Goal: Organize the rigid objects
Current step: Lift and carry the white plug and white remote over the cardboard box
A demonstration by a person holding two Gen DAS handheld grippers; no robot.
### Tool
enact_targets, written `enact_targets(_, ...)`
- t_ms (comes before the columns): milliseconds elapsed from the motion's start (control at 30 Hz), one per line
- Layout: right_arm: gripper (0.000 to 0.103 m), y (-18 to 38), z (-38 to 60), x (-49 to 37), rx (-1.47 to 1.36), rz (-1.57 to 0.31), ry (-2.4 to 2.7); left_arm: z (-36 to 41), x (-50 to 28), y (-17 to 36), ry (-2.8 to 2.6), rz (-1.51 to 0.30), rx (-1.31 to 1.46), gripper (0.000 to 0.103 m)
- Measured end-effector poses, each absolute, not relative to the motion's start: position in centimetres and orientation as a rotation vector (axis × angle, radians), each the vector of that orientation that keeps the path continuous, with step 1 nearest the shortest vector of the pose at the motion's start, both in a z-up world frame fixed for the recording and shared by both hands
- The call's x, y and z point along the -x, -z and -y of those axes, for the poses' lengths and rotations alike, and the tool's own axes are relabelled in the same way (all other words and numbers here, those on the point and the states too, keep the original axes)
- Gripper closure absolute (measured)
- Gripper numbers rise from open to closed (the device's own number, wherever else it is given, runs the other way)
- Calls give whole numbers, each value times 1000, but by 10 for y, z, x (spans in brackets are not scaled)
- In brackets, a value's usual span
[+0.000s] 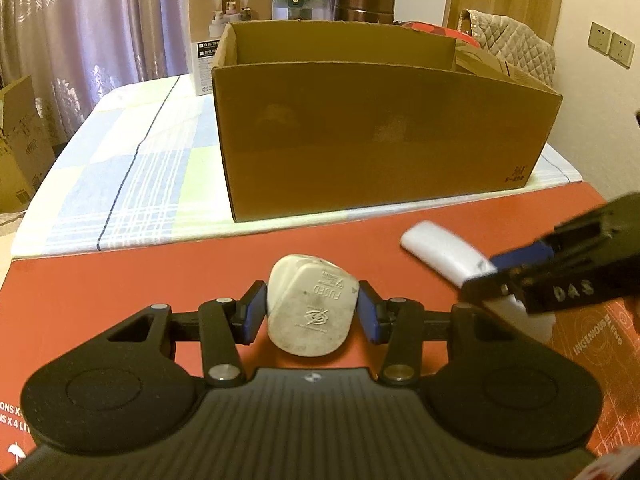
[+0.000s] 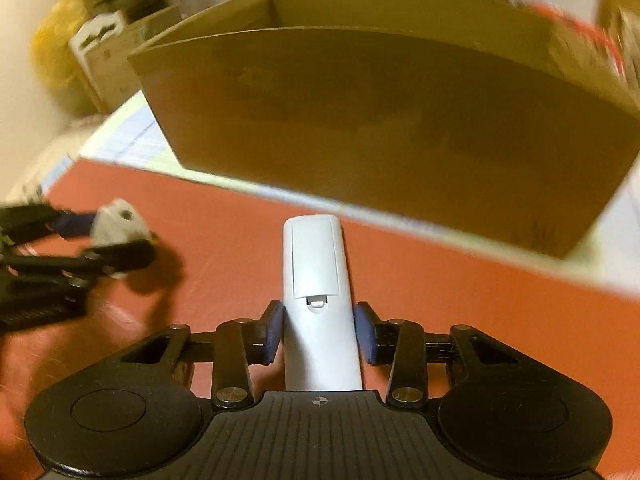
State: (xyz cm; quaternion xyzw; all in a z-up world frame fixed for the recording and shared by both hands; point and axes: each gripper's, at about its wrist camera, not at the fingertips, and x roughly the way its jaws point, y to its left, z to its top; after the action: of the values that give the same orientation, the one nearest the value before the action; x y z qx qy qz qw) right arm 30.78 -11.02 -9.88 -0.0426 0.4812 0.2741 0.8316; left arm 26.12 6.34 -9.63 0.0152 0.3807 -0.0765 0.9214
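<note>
A white fused plug [image 1: 312, 308] hangs just above the red board [image 1: 160, 280], with my left gripper [image 1: 311, 314] shut on it, blue pads against its two sides. To the right, my right gripper [image 1: 496, 276] is shut on a white remote control [image 1: 440, 252]. In the right wrist view the remote [image 2: 316, 264] lies back side up, battery cover showing, between the pads of the right gripper [image 2: 320, 332]. The left gripper [image 2: 116, 240] with the plug [image 2: 116, 224] appears blurred at the left. An open cardboard box [image 1: 380, 132] stands just behind the board; its inside is hidden.
The box [image 2: 400, 128] rests on a checked tablecloth [image 1: 140, 168]. Behind it stand a small white product box [image 1: 228, 20], a glass-lidded pot [image 1: 300, 0] and brown tins [image 1: 364, 0]. A quilted chair back [image 1: 516, 44] is at the right, another carton [image 1: 20, 148] at the left.
</note>
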Motion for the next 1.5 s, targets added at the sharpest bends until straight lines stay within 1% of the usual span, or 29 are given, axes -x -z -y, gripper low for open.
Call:
enact_targets(133, 67, 100, 108, -293, 138, -963, -594, -65, -260, 97, 162, -785, -26, 60)
enact_targets(300, 60, 105, 106, -291, 159, -894, -594, -64, -260, 98, 170, -786, -24, 60)
enact_targets(367, 59, 112, 102, -288, 166, -865, -585, -64, -261, 100, 172, -789, -24, 60)
enact_targets(500, 54, 119, 92, -277, 245, -813, -587, -64, -260, 100, 170, -789, -23, 60)
enact_targets(667, 54, 124, 86, -277, 234, -805, -572, -63, -261, 100, 174, -791, -24, 60)
enact_targets(733, 55, 125, 83, -277, 237, -799, -570, -62, -260, 101, 174, -791, -25, 60)
enact_targets(800, 68, 125, 81, -277, 244, -794, -575, -61, -260, 101, 174, -790, -26, 60)
enact_targets(1033, 69, 120, 82, -280, 217, -815, -558, -60, -258, 96, 173, -776, -23, 60)
enact_targets(1500, 69, 81, 90, -268, 135, -746, -551, -58, -253, 73, 175, -722, -9, 60)
